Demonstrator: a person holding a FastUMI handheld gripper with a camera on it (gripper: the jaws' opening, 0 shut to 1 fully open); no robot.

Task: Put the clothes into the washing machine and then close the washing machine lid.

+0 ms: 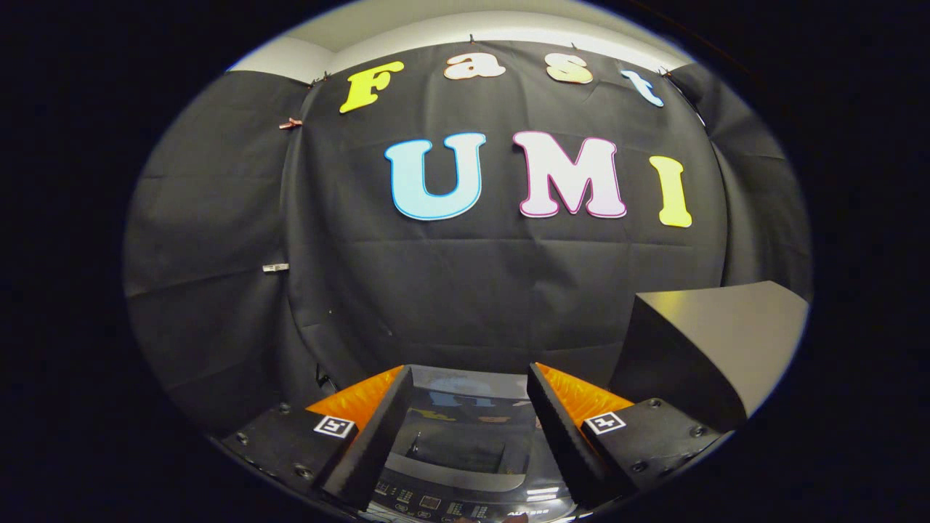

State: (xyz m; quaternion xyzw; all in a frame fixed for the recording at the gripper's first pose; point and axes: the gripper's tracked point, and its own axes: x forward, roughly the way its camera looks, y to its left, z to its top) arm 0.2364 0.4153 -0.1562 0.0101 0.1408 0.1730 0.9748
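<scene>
My gripper [468, 428] is open, with nothing between its fingers. Below and between the fingers lies the washing machine [465, 457], seen from above. Its dark glossy lid [465, 418] looks flat and reflects the booth wall, and a control panel with buttons [443, 505] runs along the near edge. I see no clothes between or ahead of the fingers.
A black box-shaped surface [716, 334] stands to the right of the machine, beyond the right finger. The black cloth wall [472, 290] hangs close behind the machine and wraps round on the left.
</scene>
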